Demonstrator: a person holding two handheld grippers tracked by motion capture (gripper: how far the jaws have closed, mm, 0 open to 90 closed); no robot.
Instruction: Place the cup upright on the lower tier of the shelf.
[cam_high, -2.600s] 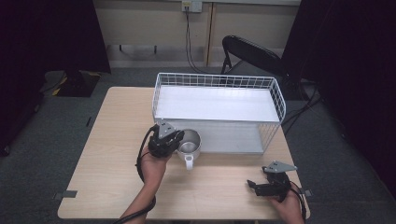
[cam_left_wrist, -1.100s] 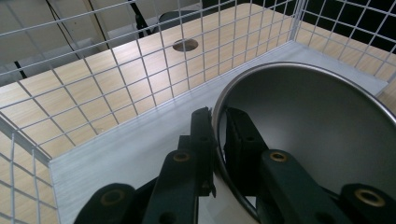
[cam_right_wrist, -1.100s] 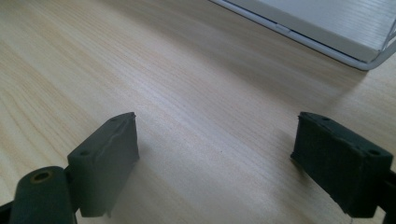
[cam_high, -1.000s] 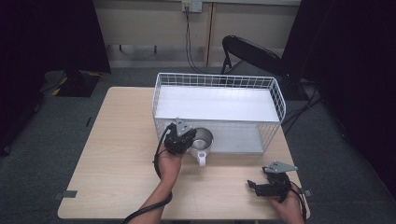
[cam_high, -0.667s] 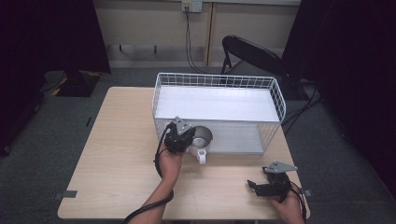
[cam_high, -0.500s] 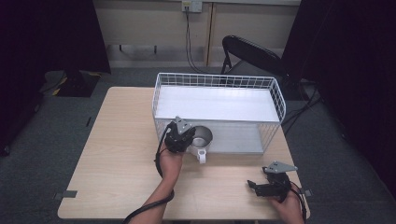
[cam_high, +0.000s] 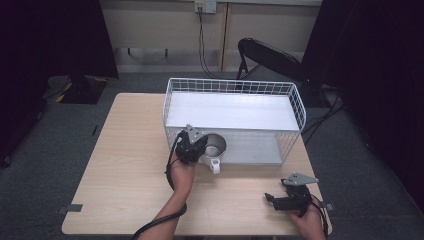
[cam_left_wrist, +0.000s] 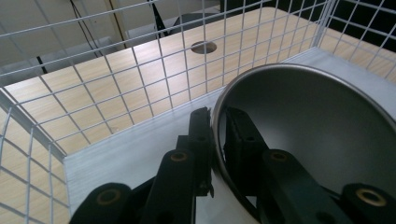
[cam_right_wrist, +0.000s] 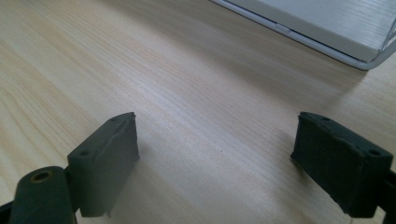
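Metal cup (cam_left_wrist: 299, 140) rim between nearly-closed fingers (cam_left_wrist: 201, 135)

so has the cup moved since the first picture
Yes. The cup, clamped in the left hand-held gripper, went right and forward, over the wire basket's near rim.

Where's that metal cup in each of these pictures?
High view: the metal cup sits centre, at the wire basket front-left corner, gripped by the left tool.
Left gripper view: cup at right, rim between the jaws.
Right gripper view: not in it.
Shared landmark: the basket.
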